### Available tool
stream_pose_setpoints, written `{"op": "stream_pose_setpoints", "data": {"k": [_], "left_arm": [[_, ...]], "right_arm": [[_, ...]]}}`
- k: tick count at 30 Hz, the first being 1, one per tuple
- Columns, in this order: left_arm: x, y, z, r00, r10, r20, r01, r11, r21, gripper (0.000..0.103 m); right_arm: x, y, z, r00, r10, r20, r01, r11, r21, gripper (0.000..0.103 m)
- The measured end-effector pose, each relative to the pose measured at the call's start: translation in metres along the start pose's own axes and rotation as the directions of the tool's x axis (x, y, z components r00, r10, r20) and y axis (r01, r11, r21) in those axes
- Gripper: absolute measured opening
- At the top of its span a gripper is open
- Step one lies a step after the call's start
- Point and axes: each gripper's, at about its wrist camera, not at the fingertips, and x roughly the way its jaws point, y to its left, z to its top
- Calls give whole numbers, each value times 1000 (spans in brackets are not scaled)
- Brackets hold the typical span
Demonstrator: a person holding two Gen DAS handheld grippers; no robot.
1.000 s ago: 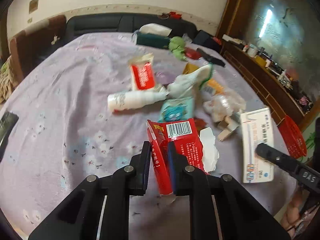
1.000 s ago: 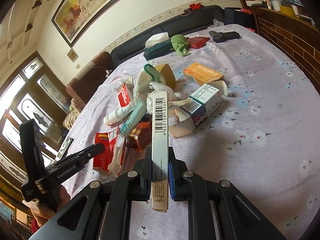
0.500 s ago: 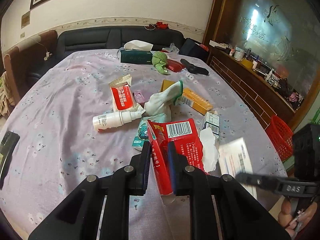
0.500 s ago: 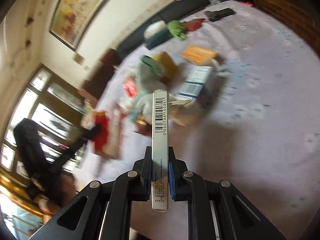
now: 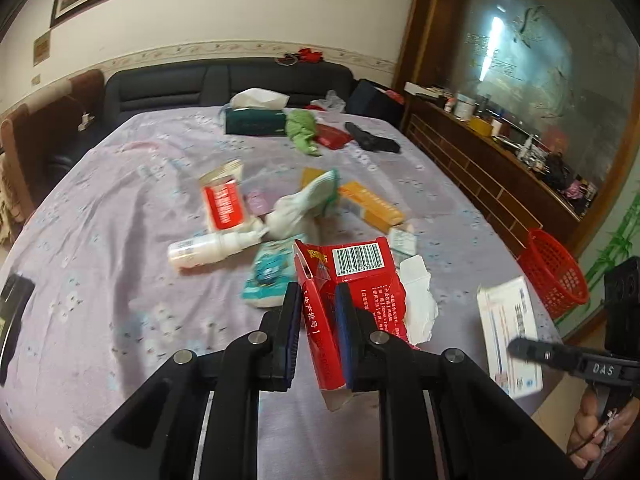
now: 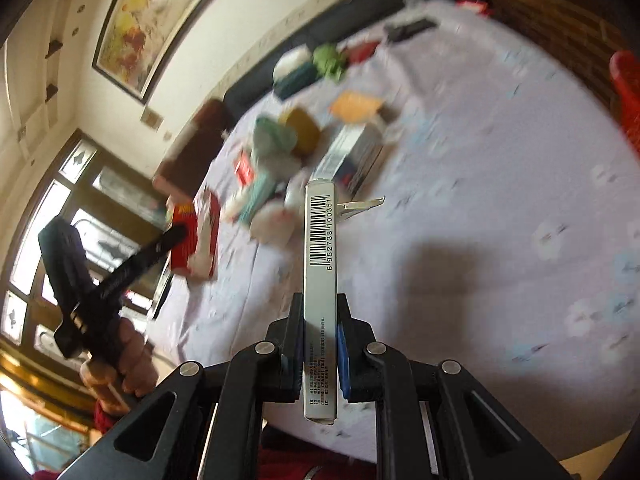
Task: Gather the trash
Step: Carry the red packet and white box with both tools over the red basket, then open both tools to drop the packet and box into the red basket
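Note:
My left gripper (image 5: pixel 318 300) is shut on a torn red carton (image 5: pixel 348 280) with a barcode, held above the near edge of the lilac tablecloth (image 5: pixel 120 208). My right gripper (image 6: pixel 320 312) is shut on a flat white box (image 6: pixel 320 280), held edge-on above the table; that box also shows at the right of the left wrist view (image 5: pixel 508 328). More trash lies mid-table: a white spray bottle (image 5: pixel 212 246), a red-and-white packet (image 5: pixel 224 200), a teal wipes pack (image 5: pixel 268 276), a white sock (image 5: pixel 304 204) and an orange box (image 5: pixel 372 208).
A red basket (image 5: pixel 554 272) hangs off the table's right side, seen also in the right wrist view (image 6: pixel 626 92). A tissue box (image 5: pixel 256 120), green cloth (image 5: pixel 302 130) and dark case (image 5: pixel 374 140) lie at the far end. A wooden sideboard (image 5: pixel 500 160) runs along the right.
Both grippers have risen with their loads and pulled back from the trash pile. The right gripper has tilted and swung right, bringing the red basket into its view.

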Motion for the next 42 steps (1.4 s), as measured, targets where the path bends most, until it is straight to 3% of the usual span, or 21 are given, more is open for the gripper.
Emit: {"op": "stream_pose_setpoints", "data": {"k": [5, 11, 15, 18, 22, 28, 30, 32, 34, 37, 40, 42], "left_arm": [[1, -40, 15, 998, -60, 12, 59, 996, 73, 16], [13, -123, 34, 980, -199, 7, 194, 963, 185, 16], [28, -186, 41, 958, -287, -23, 283, 926, 251, 16], [42, -233, 45, 941, -336, -47, 335, 897, 288, 16], [66, -290, 53, 913, -398, -92, 406, 860, 308, 17], [111, -353, 54, 898, -418, -140, 441, 842, 310, 19], [128, -369, 54, 896, -415, -159, 444, 844, 302, 26], [136, -373, 52, 894, -408, -184, 446, 848, 286, 47], [134, -371, 50, 891, -413, -189, 452, 849, 274, 47], [124, -358, 47, 896, -403, -185, 442, 849, 290, 49], [113, -339, 46, 902, -398, -168, 431, 859, 277, 59], [101, -318, 41, 918, -372, -138, 396, 874, 281, 61]], "right_arm": [[-33, -7, 11, 990, -79, 118, 81, 997, -15, 14], [-95, -39, 24, 946, -198, 256, 195, 980, 37, 14], [-140, -67, 29, 884, -333, 328, 322, 942, 90, 14], [-172, -95, 34, 822, -439, 364, 415, 898, 147, 14], [-205, -132, 42, 774, -508, 378, 458, 861, 221, 14], [-232, -174, 53, 720, -571, 394, 484, 821, 303, 14], [-234, -188, 58, 717, -581, 385, 483, 812, 327, 15], [-229, -197, 63, 723, -583, 370, 486, 811, 327, 23], [-226, -201, 63, 729, -583, 358, 482, 809, 337, 32], [-224, -205, 63, 729, -580, 362, 472, 810, 347, 32], [-224, -196, 56, 721, -582, 377, 479, 811, 336, 32], [-219, -187, 53, 735, -560, 382, 467, 827, 314, 32]]}}
